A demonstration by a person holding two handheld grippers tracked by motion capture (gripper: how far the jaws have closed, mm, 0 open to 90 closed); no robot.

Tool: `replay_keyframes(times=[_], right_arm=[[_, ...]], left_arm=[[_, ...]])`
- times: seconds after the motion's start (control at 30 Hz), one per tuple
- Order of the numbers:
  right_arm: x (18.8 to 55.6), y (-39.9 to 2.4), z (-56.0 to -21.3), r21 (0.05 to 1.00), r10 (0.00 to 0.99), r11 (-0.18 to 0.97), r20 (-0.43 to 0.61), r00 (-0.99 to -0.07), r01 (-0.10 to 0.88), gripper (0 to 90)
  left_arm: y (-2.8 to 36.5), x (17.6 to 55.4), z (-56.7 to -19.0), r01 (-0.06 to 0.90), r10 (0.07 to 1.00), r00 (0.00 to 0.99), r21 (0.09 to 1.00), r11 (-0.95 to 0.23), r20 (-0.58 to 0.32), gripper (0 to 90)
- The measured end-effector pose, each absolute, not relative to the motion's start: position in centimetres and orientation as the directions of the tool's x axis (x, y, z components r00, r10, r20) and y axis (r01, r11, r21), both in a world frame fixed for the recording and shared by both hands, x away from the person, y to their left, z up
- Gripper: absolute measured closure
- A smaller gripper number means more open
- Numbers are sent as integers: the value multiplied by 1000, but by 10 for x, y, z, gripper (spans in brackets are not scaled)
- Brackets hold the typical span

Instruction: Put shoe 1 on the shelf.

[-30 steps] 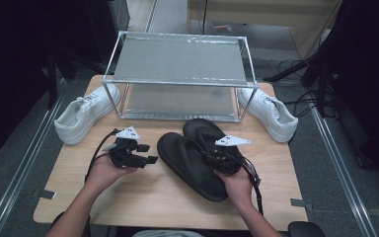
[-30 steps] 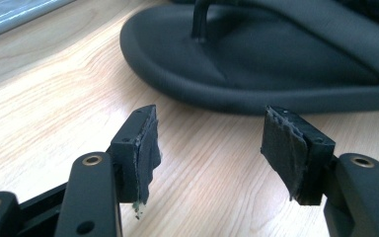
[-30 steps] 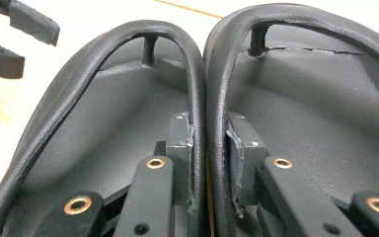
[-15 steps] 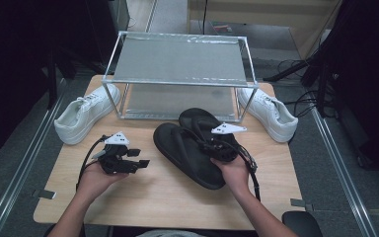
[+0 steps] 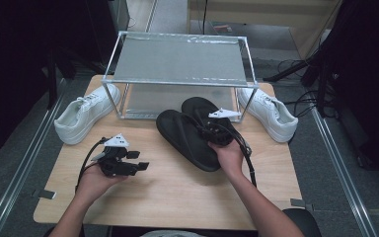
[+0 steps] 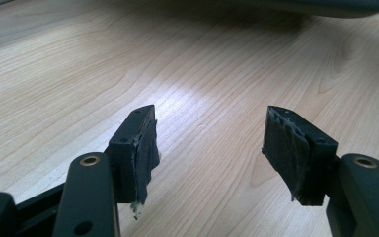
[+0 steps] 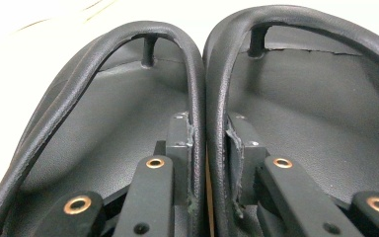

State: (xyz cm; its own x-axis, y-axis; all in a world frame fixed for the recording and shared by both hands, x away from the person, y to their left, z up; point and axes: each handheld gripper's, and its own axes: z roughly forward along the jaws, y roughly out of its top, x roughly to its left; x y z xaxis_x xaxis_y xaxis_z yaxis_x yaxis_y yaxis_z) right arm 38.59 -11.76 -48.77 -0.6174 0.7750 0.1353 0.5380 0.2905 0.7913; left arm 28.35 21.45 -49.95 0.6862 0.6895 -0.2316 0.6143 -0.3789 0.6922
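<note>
Two black flip-flops (image 5: 185, 140) lie side by side on the wooden table (image 5: 177, 197), their toes close to the metal rack (image 5: 177, 61). My right gripper (image 5: 216, 132) is shut on their two inner straps, which the jaws pinch together in the right gripper view, the left sandal's strap (image 7: 197, 94) against the right one's (image 7: 218, 94). My left gripper (image 5: 140, 167) rests low over bare tabletop to the left, pointing right toward the sandals. It stands open with nothing between its pads (image 6: 143, 148).
A white sneaker (image 5: 84, 118) sits at the table's left edge beside the rack, and another white sneaker (image 5: 269, 113) at the right edge. The rack has a top shelf and a lower shelf (image 5: 177, 98). Cables trail over the floor at the right.
My right gripper has carried the pair of flip-flops farther from the person, toward the rack. The left gripper has drifted slightly toward the table's front left.
</note>
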Motion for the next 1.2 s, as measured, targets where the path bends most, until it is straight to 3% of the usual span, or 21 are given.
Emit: replay_keyframes(times=[0.23,0.47,0.87,1.2], right_arm=[[414,-106,-493,787,801,231,180,-571,573,758],[440,-84,-501,800,843,203,151,-517,564,757],[466,-80,-514,797,883,158,150,-445,583,742],[468,-82,-512,792,863,165,172,-474,588,595]], left_arm=[[214,283,-499,610,682,694,693,-384,-233,379],[212,282,-499,606,675,699,696,-384,-236,378],[209,283,-500,604,666,706,696,-387,-242,378],[208,282,-500,600,665,709,697,-393,-236,379]])
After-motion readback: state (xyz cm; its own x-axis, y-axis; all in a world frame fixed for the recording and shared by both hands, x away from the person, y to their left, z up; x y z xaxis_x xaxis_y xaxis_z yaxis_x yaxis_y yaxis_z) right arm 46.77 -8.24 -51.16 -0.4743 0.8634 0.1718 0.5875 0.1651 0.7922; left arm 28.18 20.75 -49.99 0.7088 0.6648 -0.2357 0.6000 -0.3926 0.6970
